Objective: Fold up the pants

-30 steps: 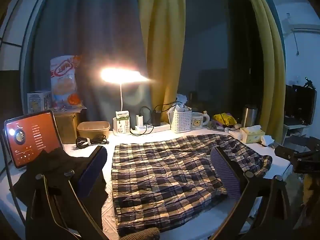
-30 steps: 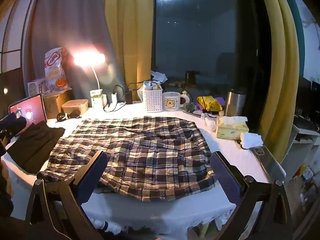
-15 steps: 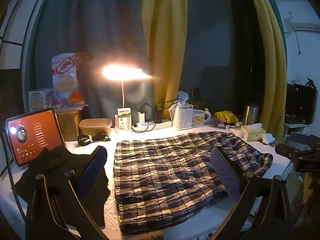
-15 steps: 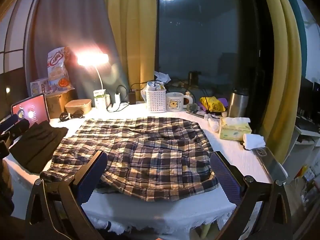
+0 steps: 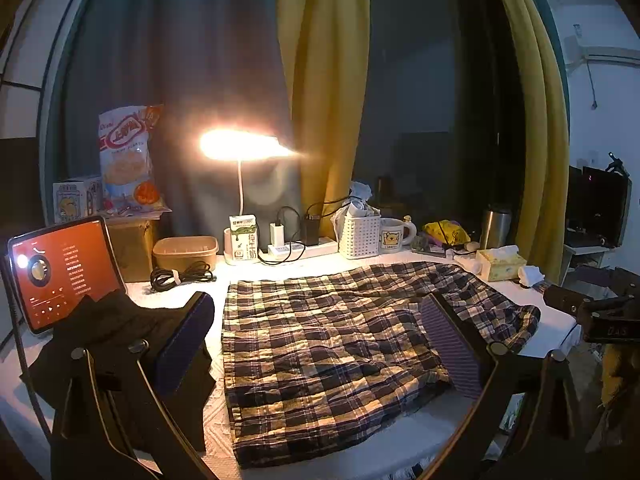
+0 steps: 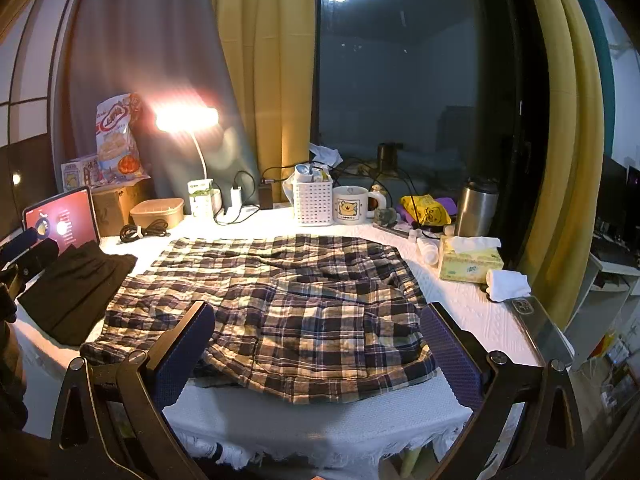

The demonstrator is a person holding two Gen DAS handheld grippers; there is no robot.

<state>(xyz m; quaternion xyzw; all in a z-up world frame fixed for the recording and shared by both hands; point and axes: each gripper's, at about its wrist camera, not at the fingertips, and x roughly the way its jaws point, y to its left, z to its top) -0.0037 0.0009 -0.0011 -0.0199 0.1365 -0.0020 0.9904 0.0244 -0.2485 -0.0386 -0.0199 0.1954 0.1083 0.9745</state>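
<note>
Plaid pants (image 5: 328,344) lie spread flat on the white table (image 5: 400,452), leg ends at the left and waist at the right. My left gripper (image 5: 316,344) hovers open above the near left part of them, holding nothing. In the right wrist view the same plaid pants (image 6: 288,300) fill the table's middle, and my right gripper (image 6: 316,344) stands open above their near edge, fingers apart and holding nothing. The right gripper's body (image 5: 604,316) shows at the right edge of the left wrist view.
A folded black garment (image 6: 76,288) lies left of the pants, beside a lit tablet (image 5: 60,272). Along the back stand a lamp (image 5: 240,148), brown box (image 5: 184,248), white basket (image 6: 312,200), mug (image 6: 352,204), steel flask (image 6: 476,208) and tissue box (image 6: 468,260). A phone (image 6: 536,320) lies at the right edge.
Both grippers have drawn back and risen slightly, so the pants sit a little lower and farther in each view. The pants lie still. Both grippers stay open.
</note>
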